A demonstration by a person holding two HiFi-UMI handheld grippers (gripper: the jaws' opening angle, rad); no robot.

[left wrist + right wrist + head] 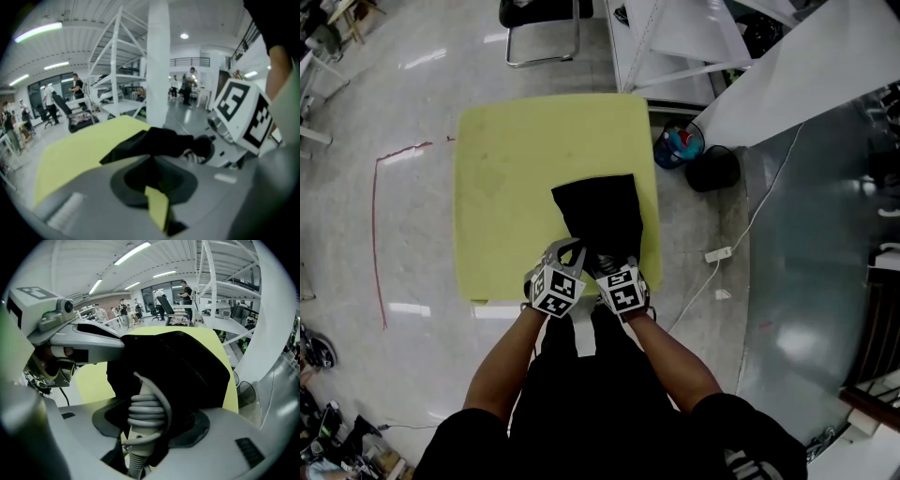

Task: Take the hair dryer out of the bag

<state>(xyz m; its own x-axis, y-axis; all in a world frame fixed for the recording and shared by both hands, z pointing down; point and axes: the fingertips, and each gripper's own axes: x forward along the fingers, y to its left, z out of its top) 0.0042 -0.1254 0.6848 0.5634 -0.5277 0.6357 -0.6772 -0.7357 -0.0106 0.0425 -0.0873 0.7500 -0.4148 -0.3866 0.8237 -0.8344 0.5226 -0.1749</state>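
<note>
At the worktop's (516, 159) 5 o'clock edge, the left gripper's (570, 251) jaws pinch the bag's (602, 214) mouth, nearly together. The right gripper's (605, 262) jaws, wider, clasp the dryer's (143, 413) handle.

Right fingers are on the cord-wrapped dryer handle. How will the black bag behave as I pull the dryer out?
The black bag looks like limp cloth, lying in soft folds, so it will likely drag along unless the left gripper holds its edge. The cord coiled round the hair dryer handle may catch on the opening.
</note>
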